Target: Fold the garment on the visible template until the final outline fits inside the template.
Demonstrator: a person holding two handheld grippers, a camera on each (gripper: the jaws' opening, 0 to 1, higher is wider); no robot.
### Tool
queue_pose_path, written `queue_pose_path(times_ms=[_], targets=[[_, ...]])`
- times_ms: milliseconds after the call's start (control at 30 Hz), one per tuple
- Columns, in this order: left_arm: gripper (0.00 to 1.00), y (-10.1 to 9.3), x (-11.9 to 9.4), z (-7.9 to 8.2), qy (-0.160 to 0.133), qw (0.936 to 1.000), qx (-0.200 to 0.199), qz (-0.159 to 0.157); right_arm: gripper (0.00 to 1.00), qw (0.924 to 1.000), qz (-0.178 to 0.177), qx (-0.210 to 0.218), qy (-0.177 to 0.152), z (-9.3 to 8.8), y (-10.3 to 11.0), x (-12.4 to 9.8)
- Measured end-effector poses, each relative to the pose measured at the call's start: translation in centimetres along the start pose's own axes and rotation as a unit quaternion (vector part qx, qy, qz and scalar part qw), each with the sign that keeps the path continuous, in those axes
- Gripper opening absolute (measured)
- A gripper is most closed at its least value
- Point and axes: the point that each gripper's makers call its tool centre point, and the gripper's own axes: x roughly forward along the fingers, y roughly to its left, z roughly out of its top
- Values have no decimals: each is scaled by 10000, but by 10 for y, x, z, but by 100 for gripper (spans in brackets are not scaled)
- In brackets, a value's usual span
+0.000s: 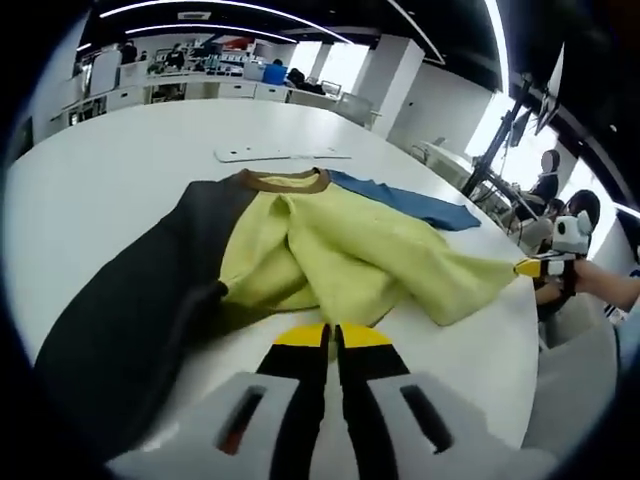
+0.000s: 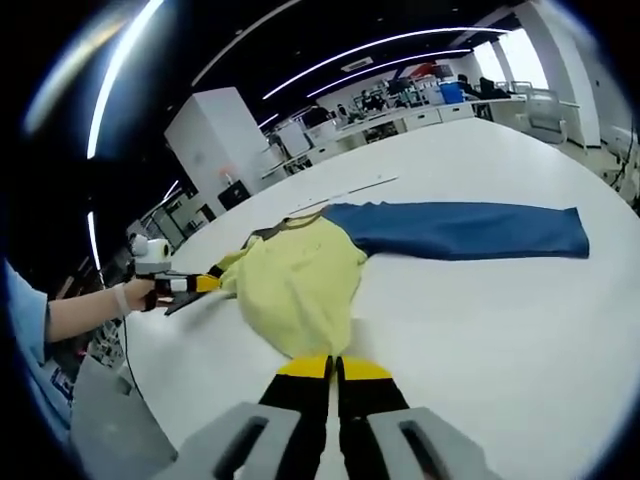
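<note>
Left gripper view: left hand-held gripper [image 1: 331, 338], jaws together, faces the yellow-green shirt [image 1: 330, 255] on the bench [image 1: 120, 170]; right hand-held gripper [image 1: 530, 267] clamps its hem, blue sleeve [image 2: 470, 230] stretching toward the far edge.

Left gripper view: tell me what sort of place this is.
Probably an open-plan office or lab: a big white table holding the garment, desks with equipment along the far wall, and strip ceiling lights.
</note>
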Motion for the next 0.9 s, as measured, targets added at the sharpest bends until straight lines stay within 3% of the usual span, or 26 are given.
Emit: queue_pose_path(times_ms=[167,900], targets=[[0,-7,-15,-13,54,10000,76,-5,0,10000,5,11,-43,1,0,-3],[0,-27,-89,-92,228,9971,-659,300,0,9997,161,-9,179,-20,5,-21]])
